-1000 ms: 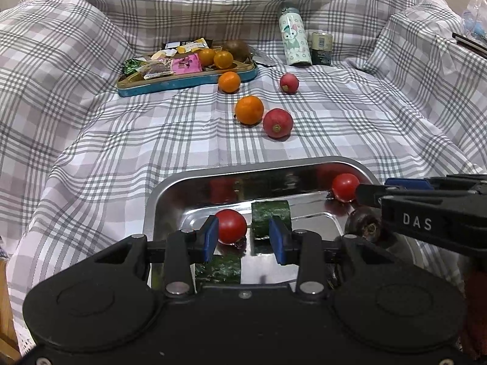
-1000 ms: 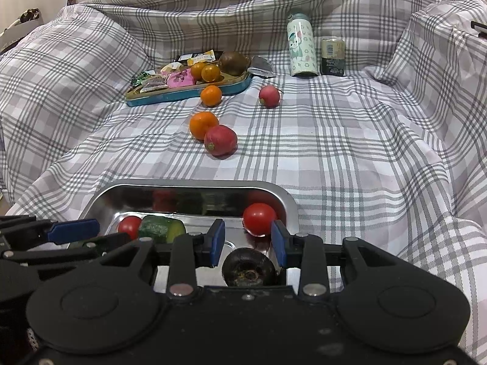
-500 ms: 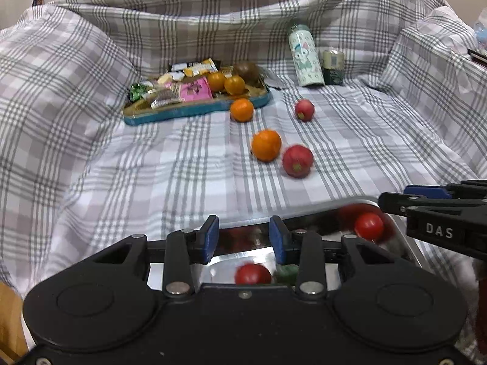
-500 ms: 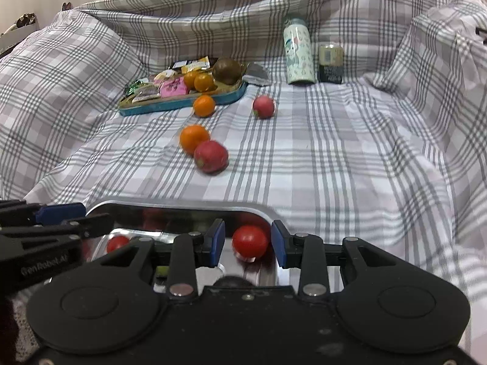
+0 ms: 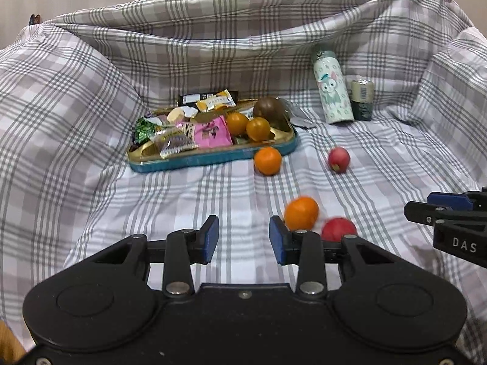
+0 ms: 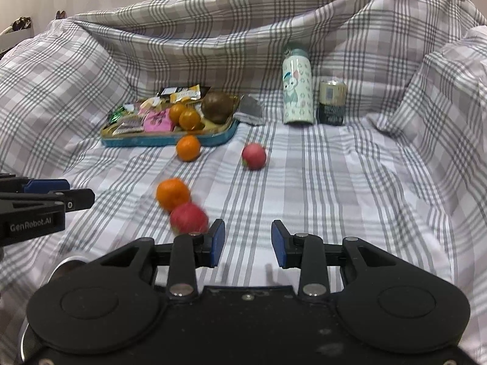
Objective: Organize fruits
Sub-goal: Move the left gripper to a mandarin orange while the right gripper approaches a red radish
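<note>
Plainly "DAS" on right claw [image 5: 432, 210]

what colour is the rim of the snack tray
Teal blue on the snack tray outer wall, gold inside; the left wrist view shows it best.

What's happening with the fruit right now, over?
Left gripper and right gripper: jaws apart, empty. Orange and red fruit loose on the cloth just ahead. Path to them clear.

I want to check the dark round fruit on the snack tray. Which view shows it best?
The right wrist view: the dark round fruit sits nearly unobstructed at the blue tray end. In the left wrist view it is partly behind two oranges.
</note>
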`<state>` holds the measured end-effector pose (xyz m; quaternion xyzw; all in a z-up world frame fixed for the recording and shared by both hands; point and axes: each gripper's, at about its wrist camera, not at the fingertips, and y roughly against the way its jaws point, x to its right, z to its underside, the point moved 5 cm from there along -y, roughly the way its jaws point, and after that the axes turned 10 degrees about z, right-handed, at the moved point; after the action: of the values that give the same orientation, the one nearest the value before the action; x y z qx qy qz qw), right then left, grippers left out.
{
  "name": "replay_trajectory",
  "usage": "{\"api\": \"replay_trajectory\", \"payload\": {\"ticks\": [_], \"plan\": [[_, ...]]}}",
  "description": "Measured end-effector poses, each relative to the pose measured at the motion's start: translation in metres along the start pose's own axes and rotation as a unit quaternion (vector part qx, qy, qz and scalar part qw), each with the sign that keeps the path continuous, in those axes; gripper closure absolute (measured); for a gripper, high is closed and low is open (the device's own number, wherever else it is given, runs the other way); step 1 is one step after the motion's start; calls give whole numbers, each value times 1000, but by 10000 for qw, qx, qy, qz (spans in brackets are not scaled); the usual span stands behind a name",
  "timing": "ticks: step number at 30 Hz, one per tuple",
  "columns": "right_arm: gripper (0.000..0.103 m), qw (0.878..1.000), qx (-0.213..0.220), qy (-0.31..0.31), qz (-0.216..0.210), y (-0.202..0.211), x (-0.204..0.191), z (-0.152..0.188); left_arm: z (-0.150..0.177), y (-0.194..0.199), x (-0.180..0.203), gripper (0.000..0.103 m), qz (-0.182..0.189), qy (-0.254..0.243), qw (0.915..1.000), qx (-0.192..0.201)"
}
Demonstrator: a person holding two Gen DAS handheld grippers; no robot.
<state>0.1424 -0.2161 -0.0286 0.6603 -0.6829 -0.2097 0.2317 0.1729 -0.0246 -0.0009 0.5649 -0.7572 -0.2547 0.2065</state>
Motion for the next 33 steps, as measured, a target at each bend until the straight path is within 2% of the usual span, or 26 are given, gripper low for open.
{"api": "replay_trajectory", "payload": {"ticks": [21, 29, 33], "plan": [[67, 9999, 26, -80, 87, -100, -5, -66, -54, -93, -22, 58, 181, 201, 9996, -97], [67, 9996, -41, -223, 179, -133, -10, -80, -69, -118, -19, 58, 319, 168, 9993, -87], [67, 9989, -88, -407, 197, -142, -5, -80, -66, -126, -13, 58, 402, 28, 9992, -21]]}}
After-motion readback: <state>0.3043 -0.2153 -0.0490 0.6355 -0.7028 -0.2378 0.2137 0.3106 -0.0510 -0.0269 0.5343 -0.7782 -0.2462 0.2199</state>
